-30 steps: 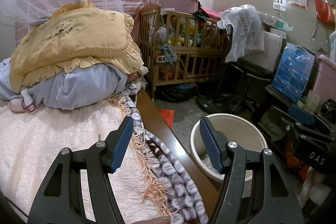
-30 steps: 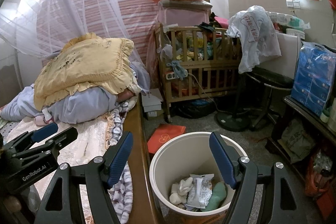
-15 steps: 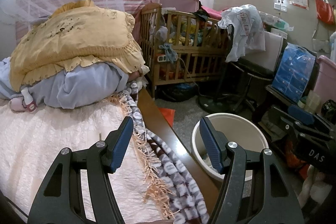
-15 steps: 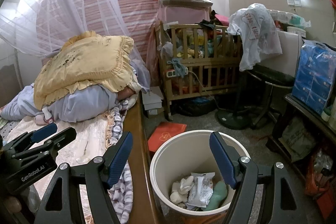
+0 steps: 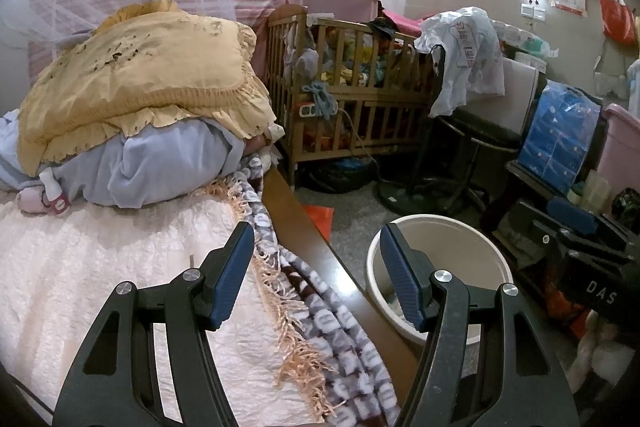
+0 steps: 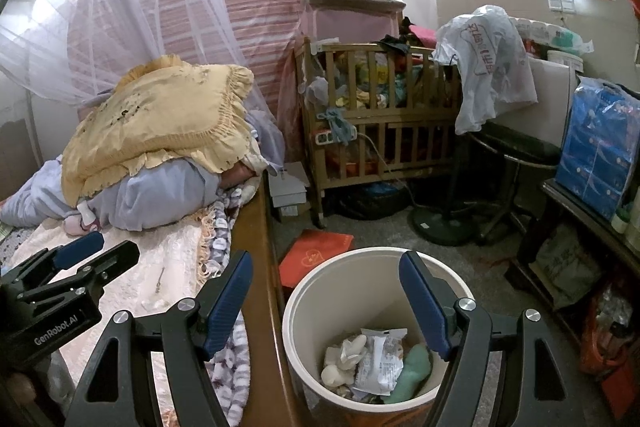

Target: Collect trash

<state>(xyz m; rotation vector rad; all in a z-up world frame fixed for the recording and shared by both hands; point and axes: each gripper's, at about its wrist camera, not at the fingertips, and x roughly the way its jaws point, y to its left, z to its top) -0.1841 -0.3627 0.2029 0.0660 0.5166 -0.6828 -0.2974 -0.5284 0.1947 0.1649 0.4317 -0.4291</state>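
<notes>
The round cream plastic waste bin [image 6: 304, 311] is stood upright on the floor, mouth up, just beside the bed's brown wooden side rail [image 6: 256, 267]. Its base is cut off, and the crumpled wrappers [image 6: 376, 359] inside can barely be told apart. The right gripper [image 6: 326, 301] is held above it, fingers released and empty. The left gripper [image 5: 318, 277] is likewise spread, over the fringed patterned blanket [image 5: 320, 311]. A wooden slatted crib [image 6: 380, 135] is seen behind.
</notes>
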